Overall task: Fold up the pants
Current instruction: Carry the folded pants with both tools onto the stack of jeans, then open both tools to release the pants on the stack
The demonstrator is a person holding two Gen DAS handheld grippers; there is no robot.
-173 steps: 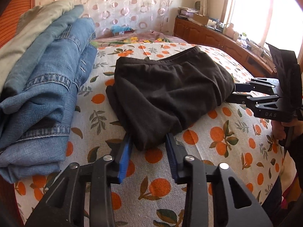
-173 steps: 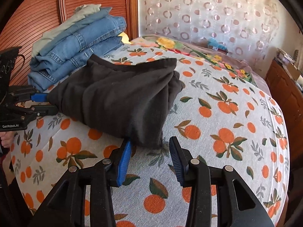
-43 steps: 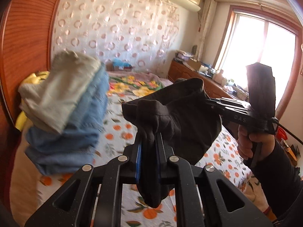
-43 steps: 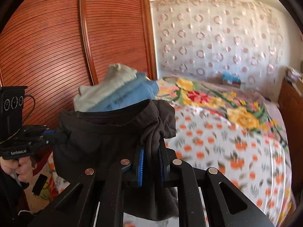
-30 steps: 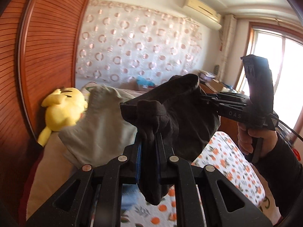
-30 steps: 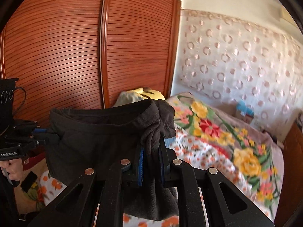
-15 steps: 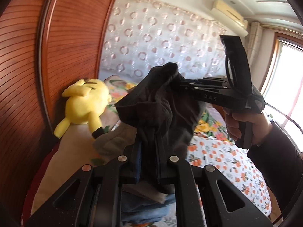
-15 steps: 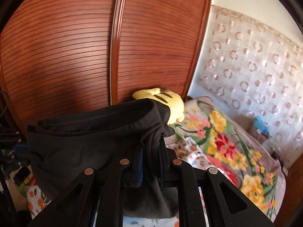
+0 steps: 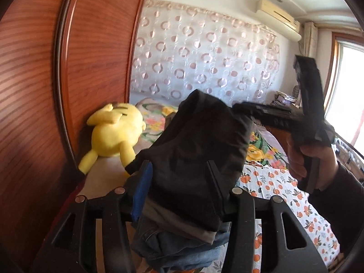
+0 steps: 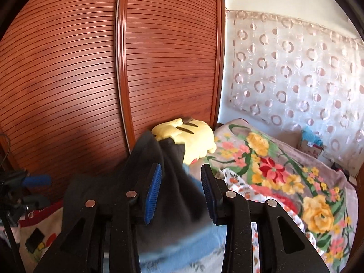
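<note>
Folded black fabric pants [image 9: 200, 150] are lying on top of a stack of folded blue denim jeans [image 9: 182, 248] on the bed w/ orange-print sheet [image 9: 295, 195], near the reddish slatted wood wardrobe [image 10: 91, 68]. Left gripper [image 9: 179, 186] jaws are opening, apart now, pants sitting between them, pads not pressing. Right gripper [image 10: 180, 193] jaws are also opening, apart, black cloth w/in the gap but loose. Yellow plush toy [image 9: 113, 134] is lying just beyond the stack, on its far side.
</note>
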